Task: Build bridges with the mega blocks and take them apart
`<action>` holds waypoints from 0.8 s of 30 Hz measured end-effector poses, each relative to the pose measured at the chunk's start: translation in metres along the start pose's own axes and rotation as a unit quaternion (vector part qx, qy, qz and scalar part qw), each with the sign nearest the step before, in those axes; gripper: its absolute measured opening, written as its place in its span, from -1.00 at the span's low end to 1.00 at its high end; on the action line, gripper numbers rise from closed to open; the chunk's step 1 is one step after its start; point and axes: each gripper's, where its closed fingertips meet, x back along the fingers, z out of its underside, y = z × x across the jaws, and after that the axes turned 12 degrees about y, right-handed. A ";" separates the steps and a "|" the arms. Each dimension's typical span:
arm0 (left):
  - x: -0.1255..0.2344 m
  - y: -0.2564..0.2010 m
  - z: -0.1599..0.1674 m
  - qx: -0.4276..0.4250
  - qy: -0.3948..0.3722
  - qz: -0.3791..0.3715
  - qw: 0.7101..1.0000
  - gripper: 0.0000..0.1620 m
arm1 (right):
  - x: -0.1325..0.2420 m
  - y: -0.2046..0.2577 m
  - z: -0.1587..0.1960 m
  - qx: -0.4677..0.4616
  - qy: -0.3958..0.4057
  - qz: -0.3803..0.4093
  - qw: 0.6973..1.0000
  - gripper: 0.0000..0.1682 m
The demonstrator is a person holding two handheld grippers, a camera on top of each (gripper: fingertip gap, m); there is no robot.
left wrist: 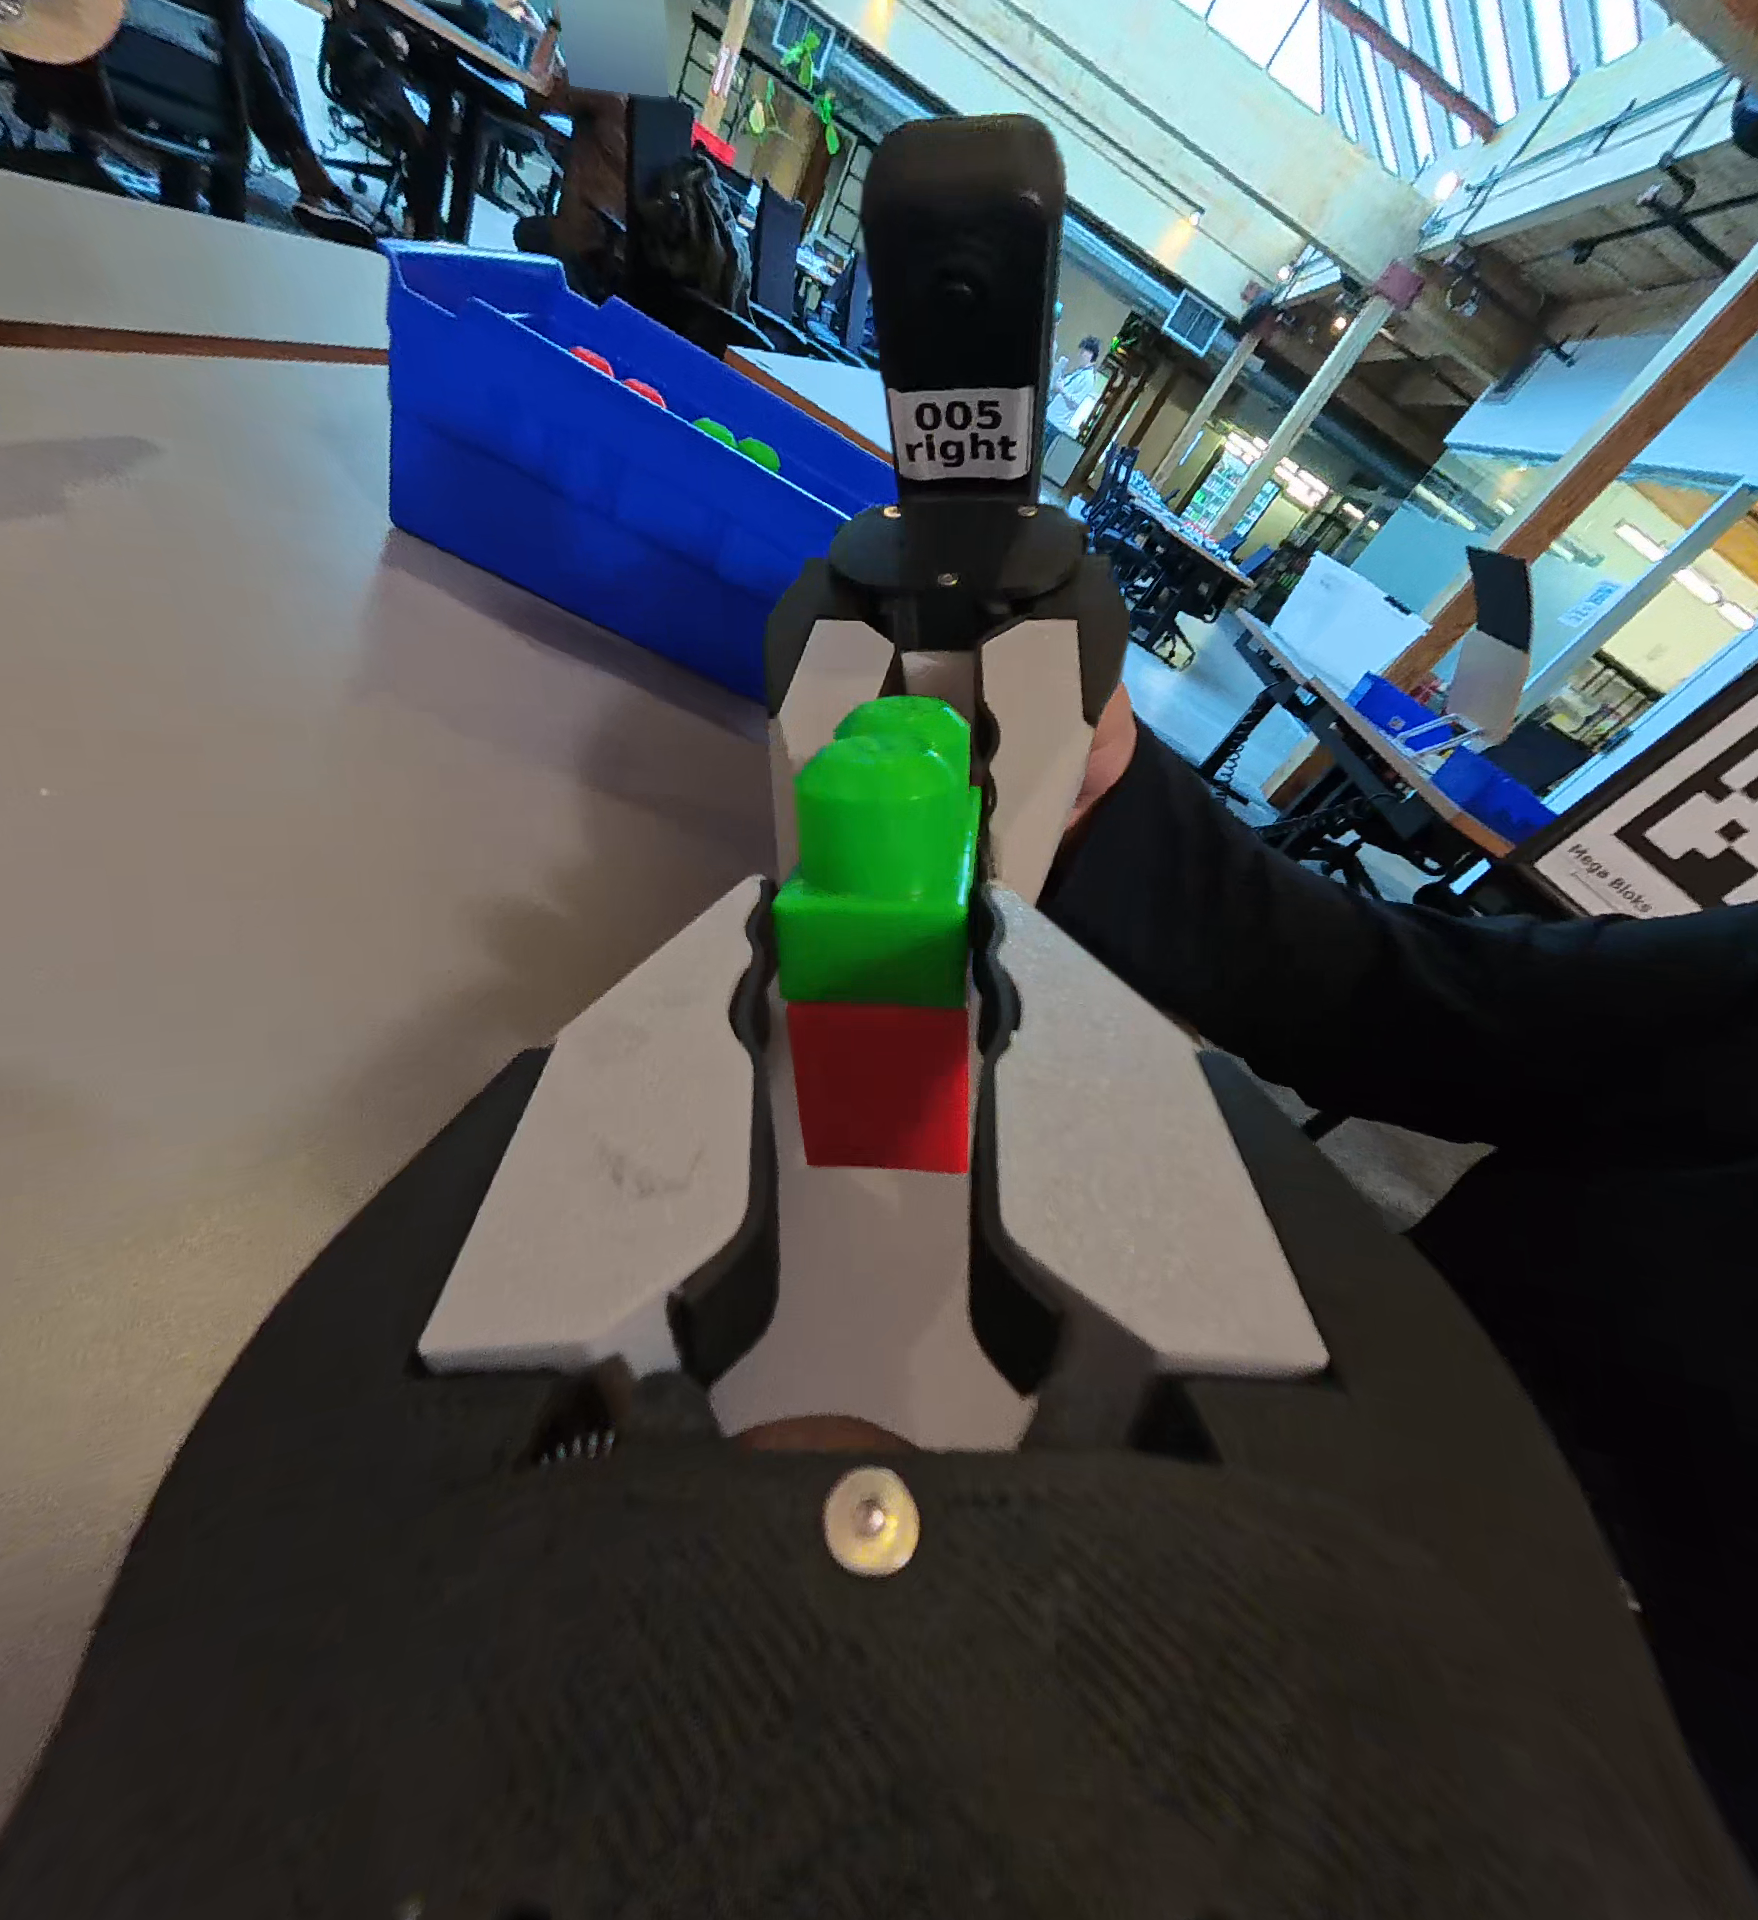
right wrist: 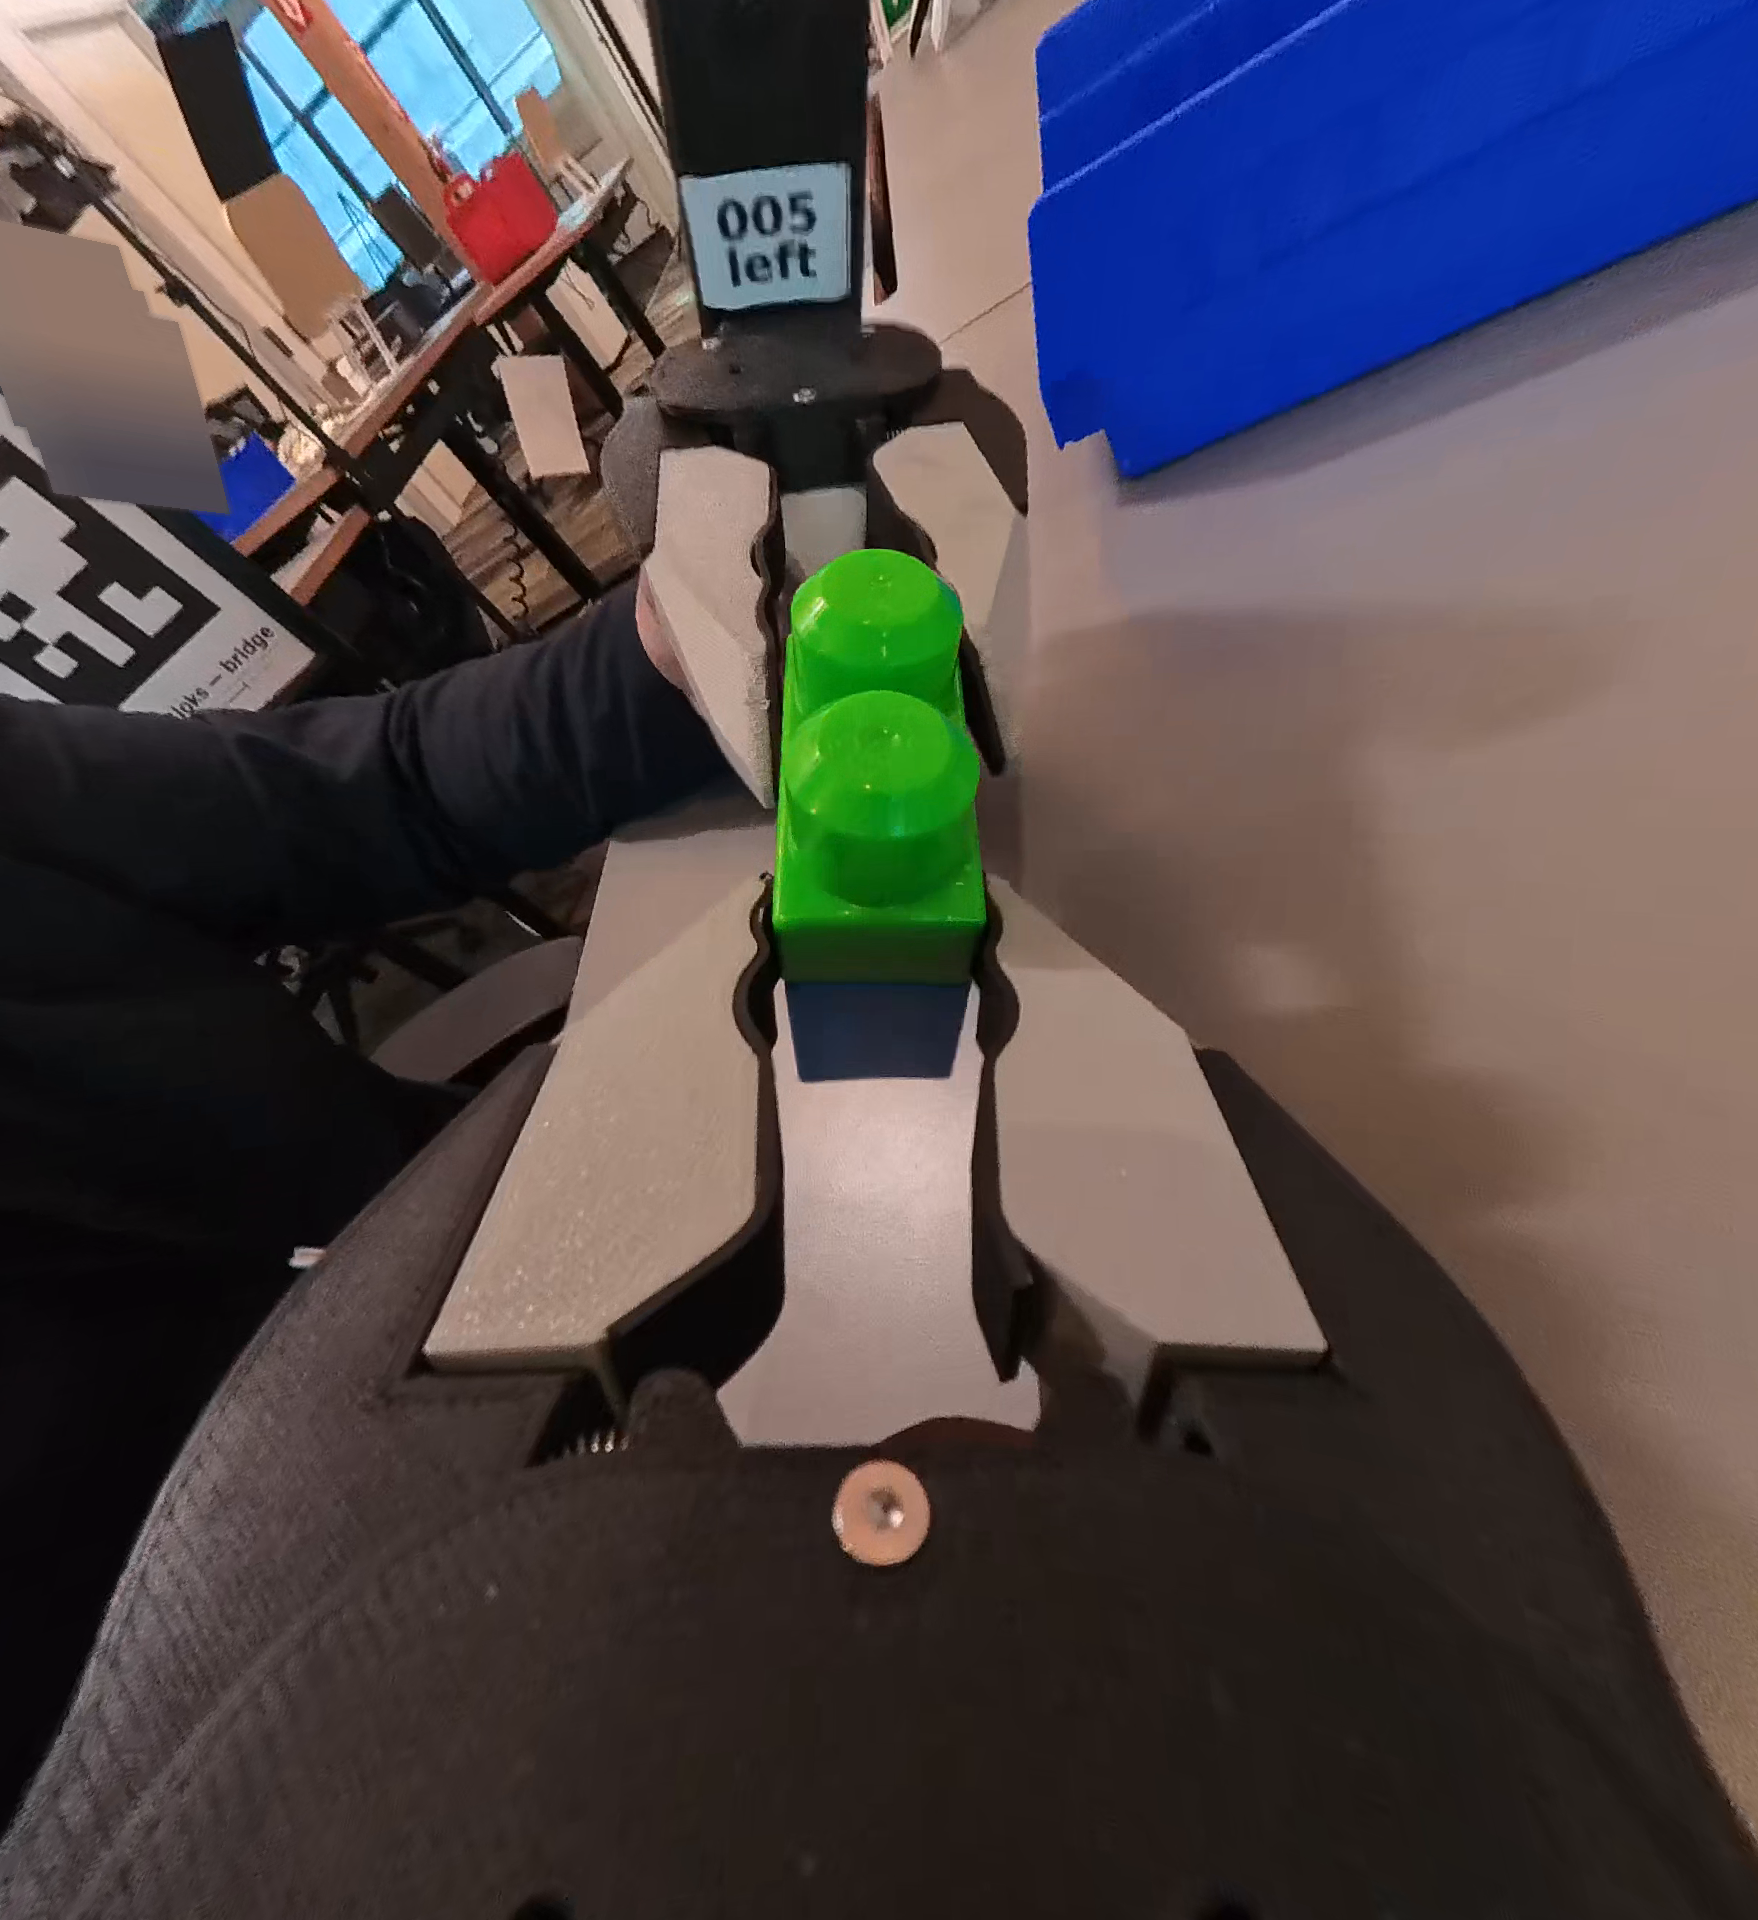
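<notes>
**Over the grey table: both grippers closing on one block bridge**

Between the two facing grippers, a small bridge is being held above the grey table (left wrist: 179, 831). The left gripper (left wrist: 875, 997) is clamping narrow, its grey fingers (left wrist: 646, 1091) pressing both sides of the green block (left wrist: 875, 894) where it sits on the red block (left wrist: 880, 1086). The right gripper (right wrist: 880, 977) is closing to the same narrow gap on the opposite end, its fingers (right wrist: 646, 1101) gripping the green block (right wrist: 875, 831) above a dark blue block (right wrist: 875, 1034).

Two studs are showing on the green block, running in line from one gripper to the other. Red block is sitting under the left end, blue under the right.

Hidden or unclear:
- Each leg block is showing only in its own wrist view; the green block is covering the far one.
- Undersides of the legs are not showing, so contact with the table cannot be told.
- Blue bin (left wrist: 584, 468) is standing well behind on the table, with red and green studs just peeking over its rim; it is cut off at the top right of the right wrist view (right wrist: 1426, 260).
- A dark sleeve (left wrist: 1374, 1018) is reaching to the right gripper; the hand is mostly hidden behind it.
</notes>
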 end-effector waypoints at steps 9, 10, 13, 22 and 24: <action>0.032 0.005 -0.035 0.042 -0.128 0.010 0.991 -0.58 | 0.029 0.004 -0.038 -0.021 -0.151 -0.051 0.987 -0.44; 0.037 0.007 -0.039 0.045 -0.145 0.007 0.988 -0.58 | 0.031 0.005 -0.042 -0.018 -0.168 -0.054 0.984 -0.44; 0.046 0.010 -0.045 0.043 -0.178 -0.004 0.983 -0.58 | 0.024 -0.002 -0.046 -0.017 -0.179 -0.022 0.984 -0.33; 0.042 0.008 -0.048 0.040 -0.194 0.000 0.980 -0.58 | 0.007 -0.004 -0.049 -0.021 -0.185 -0.022 0.982 -0.60; 0.038 0.007 -0.045 0.043 -0.183 0.010 0.982 -0.58 | 0.008 -0.004 -0.045 -0.017 -0.169 -0.017 0.985 -0.61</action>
